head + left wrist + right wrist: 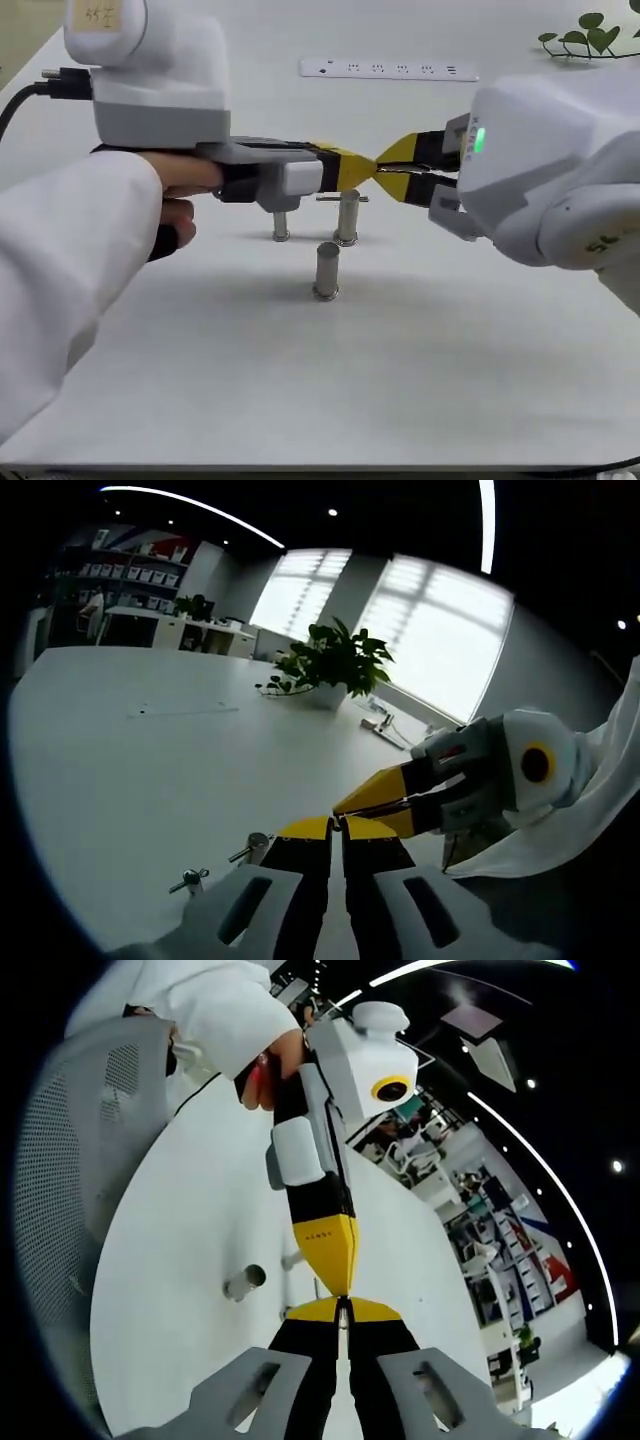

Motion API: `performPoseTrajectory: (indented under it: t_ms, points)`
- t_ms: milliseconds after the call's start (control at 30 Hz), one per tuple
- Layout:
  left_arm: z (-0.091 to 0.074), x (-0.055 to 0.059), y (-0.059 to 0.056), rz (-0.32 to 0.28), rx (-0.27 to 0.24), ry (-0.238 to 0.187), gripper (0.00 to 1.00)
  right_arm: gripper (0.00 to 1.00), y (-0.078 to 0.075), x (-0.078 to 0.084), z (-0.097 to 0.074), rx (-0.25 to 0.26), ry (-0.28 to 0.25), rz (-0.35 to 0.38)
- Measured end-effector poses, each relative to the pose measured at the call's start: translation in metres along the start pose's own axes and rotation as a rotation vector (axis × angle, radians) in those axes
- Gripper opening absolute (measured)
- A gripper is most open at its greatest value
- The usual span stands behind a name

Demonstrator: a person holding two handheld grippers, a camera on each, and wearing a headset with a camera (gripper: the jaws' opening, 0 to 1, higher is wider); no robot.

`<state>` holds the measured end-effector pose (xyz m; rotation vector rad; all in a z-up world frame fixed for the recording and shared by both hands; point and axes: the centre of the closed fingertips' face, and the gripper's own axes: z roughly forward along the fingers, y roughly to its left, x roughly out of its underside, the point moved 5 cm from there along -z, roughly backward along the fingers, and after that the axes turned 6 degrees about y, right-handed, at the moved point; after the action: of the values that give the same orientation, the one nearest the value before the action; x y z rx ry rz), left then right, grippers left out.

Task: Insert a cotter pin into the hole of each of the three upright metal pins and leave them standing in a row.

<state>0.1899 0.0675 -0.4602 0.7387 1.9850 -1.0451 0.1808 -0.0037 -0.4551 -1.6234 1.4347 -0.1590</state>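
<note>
Nearest to us, a white sleeve (60, 270) crosses the lower left of the head view, and its hand (185, 190) holds the left hand-held gripper (368, 170) level above the white bench (300, 400). On the bench just ahead stands the front metal pin (326, 268), upright and alone, with nothing through its top that we can make out. A little behind it stand two more. The right rear metal pin (347, 222) carries a cotter pin (340, 198) lying crosswise through the hole near its top, and the left rear metal pin (281, 230) has its top hidden behind the left hand-held gripper. Above these two, the right hand-held gripper (384, 172) comes in from the right, and the two sets of yellow tips meet point to point. Both pairs of jaws are drawn together. In the right gripper view a thin sliver sits between that gripper's jaws (too small for us to name), with the left hand-held gripper's tip touching just beyond it. Further back a white power strip (388, 69) lies on the bench, and a green plant (590, 35) sits at the far right corner.
</note>
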Motion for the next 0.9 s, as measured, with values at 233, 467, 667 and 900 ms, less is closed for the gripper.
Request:
performPoseTrajectory:
  t_ms: [233,467,667,900]
  points:
    - [-0.0005,-0.0003,0.0010,-0.006,0.002,-0.003,0.00,0.00,0.0020,-0.0009,-0.0001,-0.009,-0.001,-0.007]
    - [-0.0022,-0.0018,0.0012,0.012,0.010,-0.005,0.00,0.00,0.0013,-0.0023,-0.0014,-0.010,-0.009,0.001]
    - [-0.0040,-0.0014,0.0034,0.026,0.011,0.004,0.00,0.00,0.0014,-0.0032,-0.0009,-0.018,-0.019,0.016]
    - [-0.0048,-0.0013,0.0019,-0.016,0.002,0.004,0.00,0.00,0.0009,-0.0042,-0.0011,-0.024,-0.026,0.017]
